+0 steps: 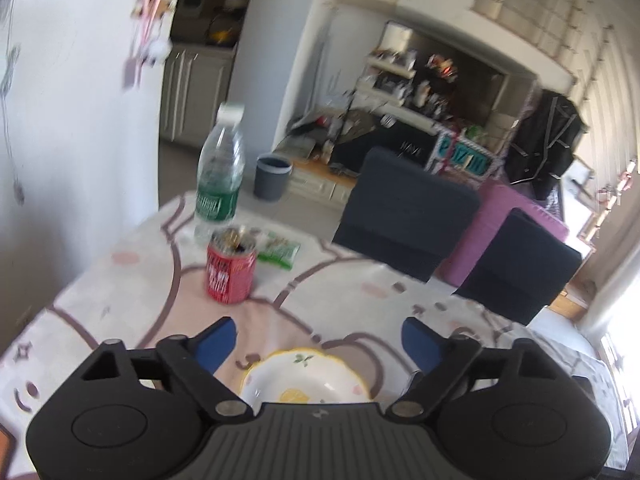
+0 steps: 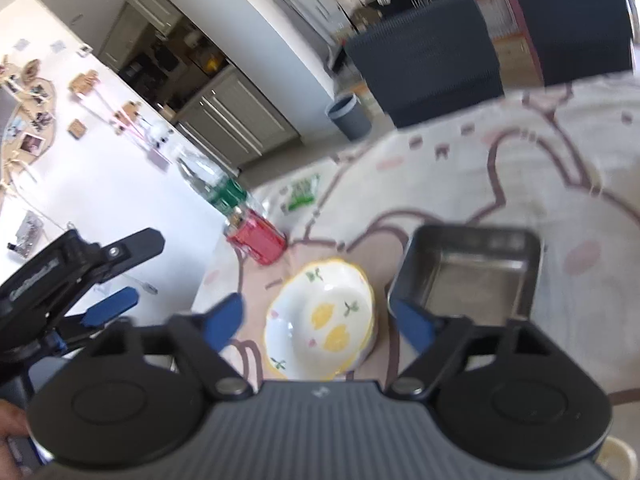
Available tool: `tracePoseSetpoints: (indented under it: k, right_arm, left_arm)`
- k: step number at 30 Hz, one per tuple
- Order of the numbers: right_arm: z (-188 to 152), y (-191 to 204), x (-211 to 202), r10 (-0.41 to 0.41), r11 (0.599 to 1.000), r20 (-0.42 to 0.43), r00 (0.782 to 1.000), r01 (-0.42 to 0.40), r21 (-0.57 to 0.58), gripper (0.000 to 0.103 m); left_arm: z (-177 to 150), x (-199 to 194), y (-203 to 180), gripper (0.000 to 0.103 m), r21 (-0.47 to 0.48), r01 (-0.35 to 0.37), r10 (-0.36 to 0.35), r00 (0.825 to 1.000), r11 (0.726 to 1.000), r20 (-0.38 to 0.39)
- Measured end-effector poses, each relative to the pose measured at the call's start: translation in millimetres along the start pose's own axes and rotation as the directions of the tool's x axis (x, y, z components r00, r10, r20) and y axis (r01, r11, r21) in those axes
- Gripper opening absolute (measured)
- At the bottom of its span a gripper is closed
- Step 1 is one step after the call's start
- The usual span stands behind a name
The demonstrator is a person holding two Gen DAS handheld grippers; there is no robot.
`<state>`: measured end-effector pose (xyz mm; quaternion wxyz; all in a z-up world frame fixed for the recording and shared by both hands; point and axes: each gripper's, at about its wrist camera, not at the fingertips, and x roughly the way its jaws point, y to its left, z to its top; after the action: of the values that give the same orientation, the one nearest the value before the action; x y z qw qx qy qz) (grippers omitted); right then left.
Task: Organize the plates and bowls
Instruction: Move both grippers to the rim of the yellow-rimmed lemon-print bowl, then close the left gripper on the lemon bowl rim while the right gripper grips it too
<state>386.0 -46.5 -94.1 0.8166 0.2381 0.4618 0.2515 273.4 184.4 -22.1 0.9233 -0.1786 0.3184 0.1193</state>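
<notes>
The bowl (image 2: 324, 320), white with yellow lemons and a yellow rim, sits on the patterned tablecloth (image 2: 560, 184). It looks like more than one bowl nested together, because a second rim shows under the first one, but the blur does not let me be sure. Just beside it, on the right in the right wrist view, stands an empty metal tray (image 2: 472, 268) with its opening up.

The right gripper (image 2: 322, 320) hangs above the bowl with its blue fingers (image 2: 224, 320) spread apart, and nothing is pinched between them. The left gripper (image 1: 318, 344) also has its fingers spread and holds nothing; the bowl (image 1: 308, 380) lies low between them in its own view.

I judge that the stacking of bowls is perhaps done, or partly done. No plate is visible here, so I cannot tell if plates remain. The tray is not yet filled or moved.

A red can (image 1: 231, 270), a water bottle (image 1: 221, 180) and a green packet (image 1: 279, 251) stand farther away, near the table edge.
</notes>
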Motion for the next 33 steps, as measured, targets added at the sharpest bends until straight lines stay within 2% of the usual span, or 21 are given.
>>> tracePoseSetpoints:
  k: [1, 4, 9, 12, 15, 17, 19, 22, 27, 29, 33]
  right_arm:
    - [-0.2, -5.0, 7.8, 0.001, 1.0, -0.016, 1.0, -0.001, 0.02, 0.073]
    - [-3.9, -18.3, 29.0, -0.007, 0.998, -0.07, 0.998, 0.012, 0.069, 0.068]
    - [-8.2, -28.6, 61.0, -0.025, 0.993, -0.125, 0.992, 0.039, 0.107, 0.066]
    - [-9.8, -29.6, 78.3, -0.023, 0.991, -0.157, 0.987, 0.043, 0.124, 0.066]
    - [-11.6, -28.4, 91.1, -0.026, 0.993, -0.183, 0.983, 0.047, 0.111, 0.061]
    - [-12.5, -27.4, 97.9, -0.031, 0.994, -0.192, 0.981, 0.051, 0.101, 0.056]
    - [-12.4, -27.6, 108.7, -0.034, 0.994, -0.201, 0.979, 0.055, 0.1, 0.051]
    - [-13.8, -27.9, 117.1, -0.036, 0.994, -0.209, 0.977, 0.056, 0.092, 0.044]
    - [-18.2, -24.1, 121.1, -0.063, 0.995, -0.217, 0.974, 0.078, 0.064, 0.03]
    - [-18.7, -24.3, 120.2, -0.088, 0.994, -0.212, 0.973, 0.1, 0.046, 0.018]
    - [-19.2, -27.2, 115.9, -0.09, 0.994, -0.2, 0.976, 0.099, 0.036, 0.015]
  left_arm:
    - [-3.8, 10.6, 4.6, 0.081, -0.01, -0.01, 0.009, 1.0, 1.0, -0.017]
    - [-15.9, 43.9, 17.3, 0.073, -0.016, -0.055, 0.053, 0.994, 0.998, -0.099]
    - [-32.9, 85.4, 39.6, 0.07, -0.008, -0.119, 0.115, 0.974, 0.993, -0.197]
    - [-39.8, 101.6, 51.5, 0.065, -0.012, -0.152, 0.145, 0.961, 0.988, -0.234]
    - [-44.2, 115.4, 62.0, 0.059, -0.025, -0.165, 0.154, 0.958, 0.986, -0.243]
    - [-46.6, 121.2, 65.6, 0.051, -0.025, -0.157, 0.147, 0.959, 0.987, -0.241]
    - [-48.8, 123.7, 67.8, 0.032, -0.03, -0.124, 0.114, 0.965, 0.992, -0.235]
    - [-49.3, 124.8, 65.5, 0.016, -0.02, -0.089, 0.082, 0.968, 0.996, -0.239]
    - [-51.5, 121.7, 56.6, 0.01, 0.079, -0.083, 0.101, 0.958, 0.993, -0.268]
    - [-54.4, 118.2, 57.7, 0.008, 0.1, -0.077, 0.103, 0.954, 0.992, -0.283]
    - [-63.9, 105.6, 57.7, 0.008, 0.168, -0.044, 0.096, 0.944, 0.985, -0.315]
